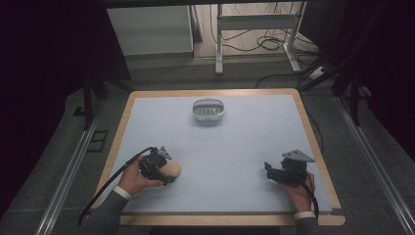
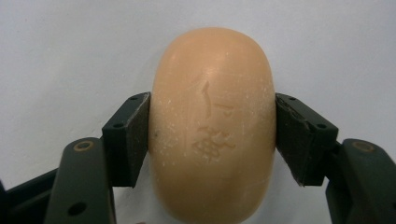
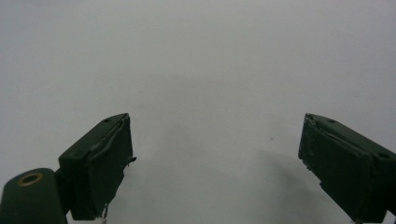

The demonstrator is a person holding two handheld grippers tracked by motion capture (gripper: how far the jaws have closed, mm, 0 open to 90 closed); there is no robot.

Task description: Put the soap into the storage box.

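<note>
two grippers are over the desk [image 1: 147,110], and the left gripper [image 1: 164,171] is the one that matters now: in the left gripper view its black pads [image 2: 128,140] press on both long flanks of the soap bar [image 2: 212,126], so it is closed on the soap across the short width. the long axis of the bar runs straight ahead along the line of the jaws, and about half of the bar sticks out past the pads. in the high view the soap [image 1: 172,169] lies low at the near left part of the desk, not far from the left edge and closer to the near edge than to the far one; whether it is touching the surface or is lifted a little i cannot tell. the soap dish [image 1: 208,109] stands near the middle of the far edge, well apart, ahead of the soap and to its right. i judge that the coming move is a carry forward and to the right, and the bar's long axis probably must turn to match the long side of the dish, which runs along the far edge. the right gripper [image 1: 270,171] rests at the near right part of the desk with its jaws wide and nothing between them, and it is about as far from the dish as the left one.
</note>
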